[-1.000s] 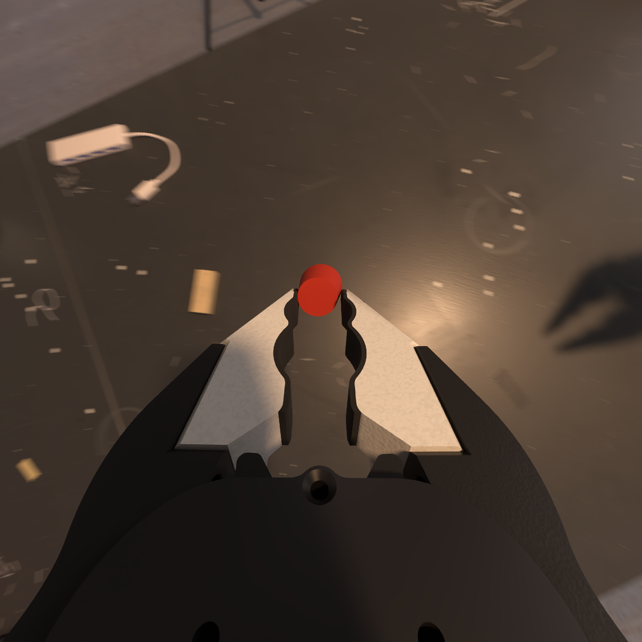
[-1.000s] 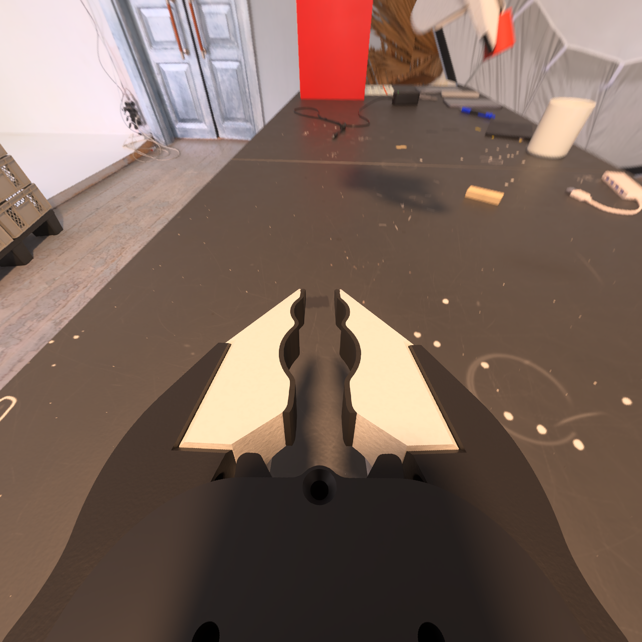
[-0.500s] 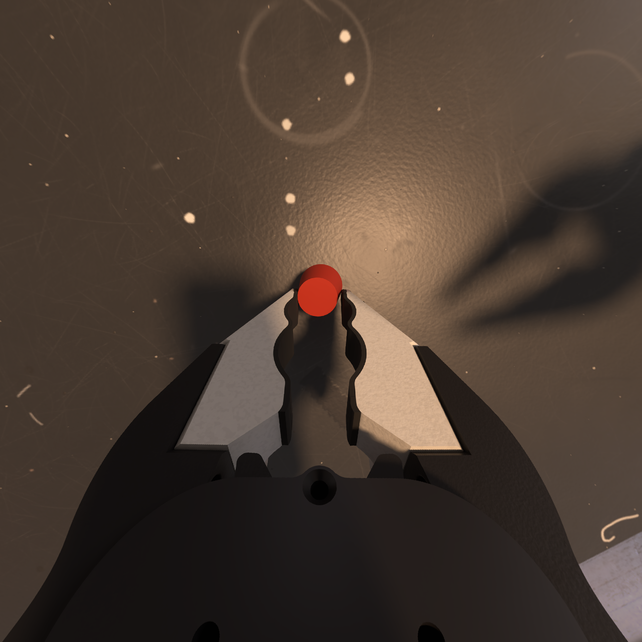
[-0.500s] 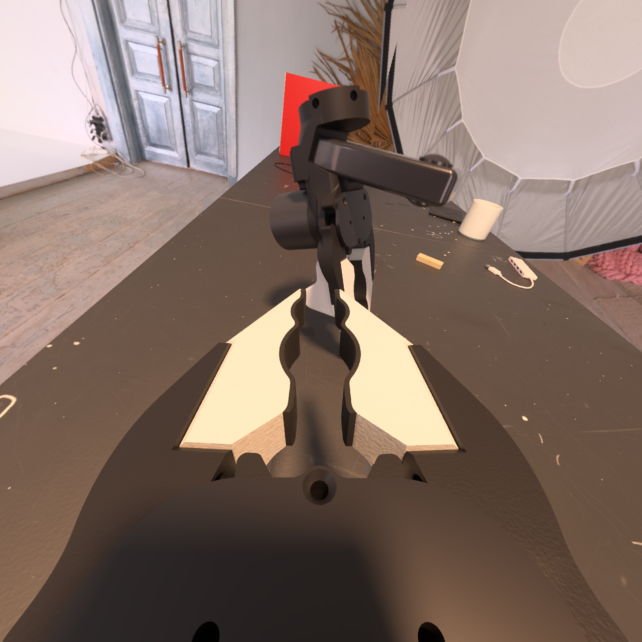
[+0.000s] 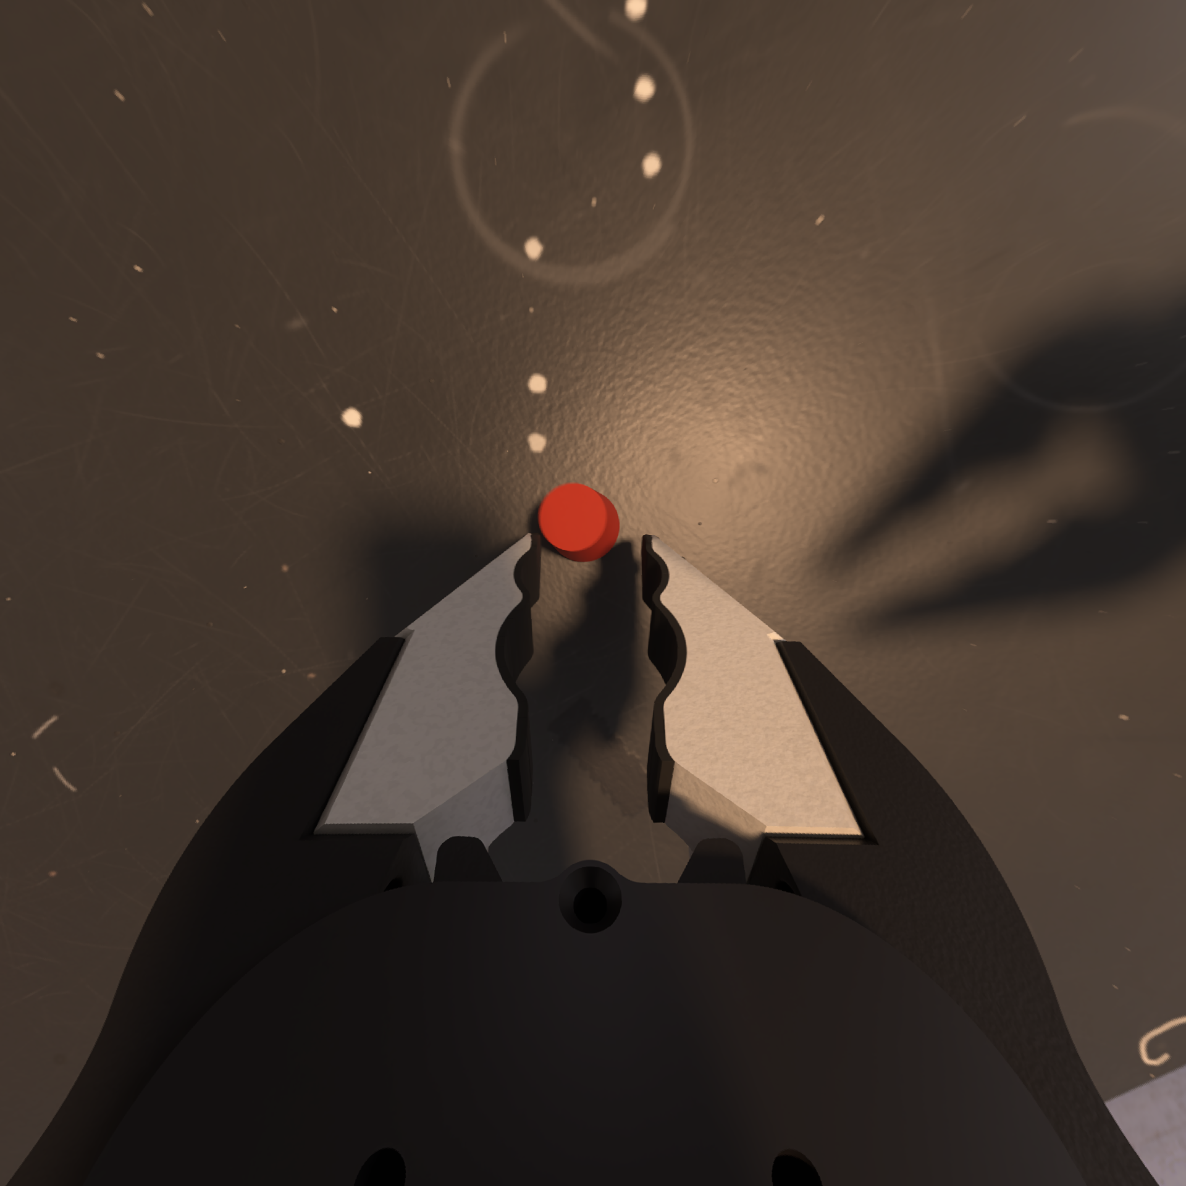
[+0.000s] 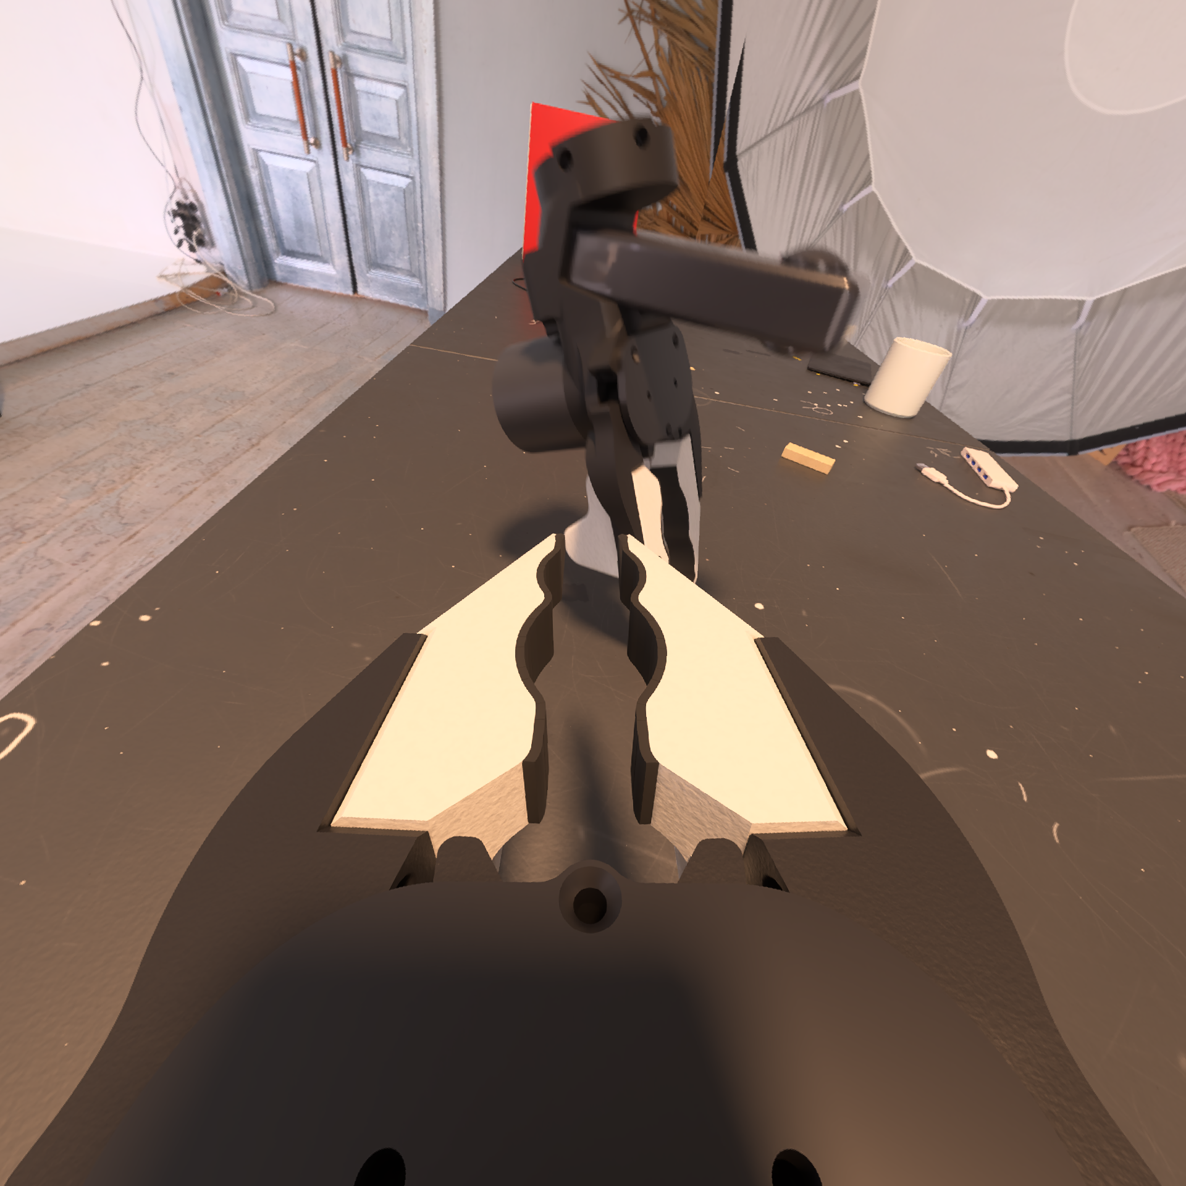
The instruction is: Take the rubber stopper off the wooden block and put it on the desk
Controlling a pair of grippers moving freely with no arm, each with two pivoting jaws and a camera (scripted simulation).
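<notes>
The left tongs are pointing straight down at the dark, scratched table, their jaws standing apart, and the red rubber stopper is sitting on the table just by the left fingertip, with a gap to the right one. Pale specks and faint ring marks are dotting the surface.

The right tongs are hovering low, jaws a little apart and gripping nothing. Beyond, the wooden block, a white hub with its cable and a white cup are lying on the table; grey double doors and plank flooring are showing behind.
</notes>
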